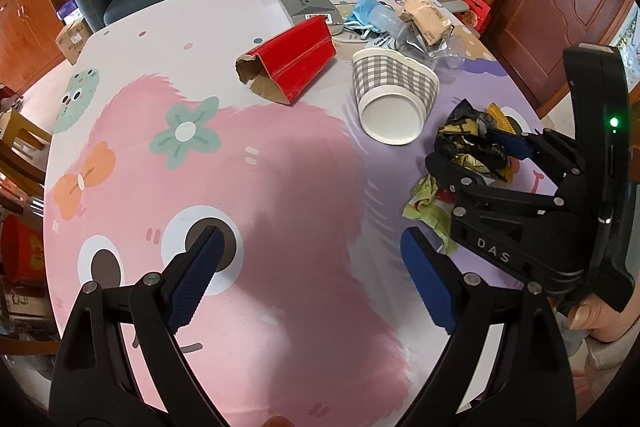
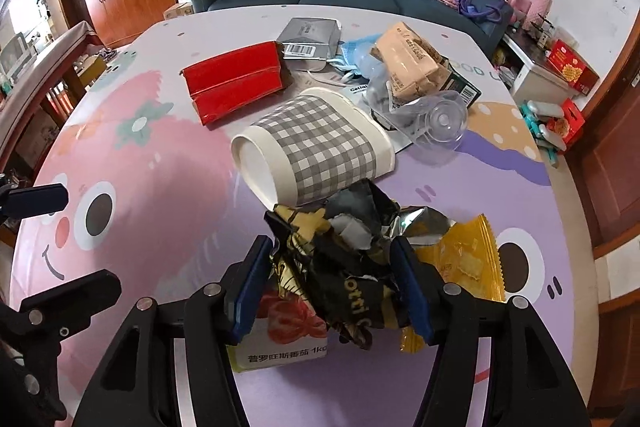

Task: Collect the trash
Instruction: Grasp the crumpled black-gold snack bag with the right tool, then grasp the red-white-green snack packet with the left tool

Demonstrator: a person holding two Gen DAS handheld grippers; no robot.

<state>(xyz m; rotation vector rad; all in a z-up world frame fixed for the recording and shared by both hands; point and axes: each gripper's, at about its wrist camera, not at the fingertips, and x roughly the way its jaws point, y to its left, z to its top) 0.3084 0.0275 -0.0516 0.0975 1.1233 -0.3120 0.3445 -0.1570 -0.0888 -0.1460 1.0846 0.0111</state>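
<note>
A crumpled black and gold wrapper (image 2: 344, 267) sits between the blue pads of my right gripper (image 2: 332, 247), which is shut on it. The wrapper lies over a yellow wrapper (image 2: 468, 259) and a printed tomato bag (image 2: 288, 331). In the left wrist view the right gripper (image 1: 464, 147) holds that wrapper (image 1: 464, 135) low over the table, at the right. My left gripper (image 1: 310, 239) stands open over the pink part of the tablecloth (image 1: 280, 187), nothing between its fingers. A checked paper cup (image 2: 316, 151) lies on its side just beyond the wrapper.
A torn red box (image 1: 296, 63) lies mid-table. Behind it lie a grey box (image 1: 306, 3), a tan packet (image 2: 408, 63), a clear plastic bottle (image 2: 432, 119) and blue scraps. A crumpled green wrapper (image 1: 428, 211) lies under the right gripper. A blue sofa stands beyond the table.
</note>
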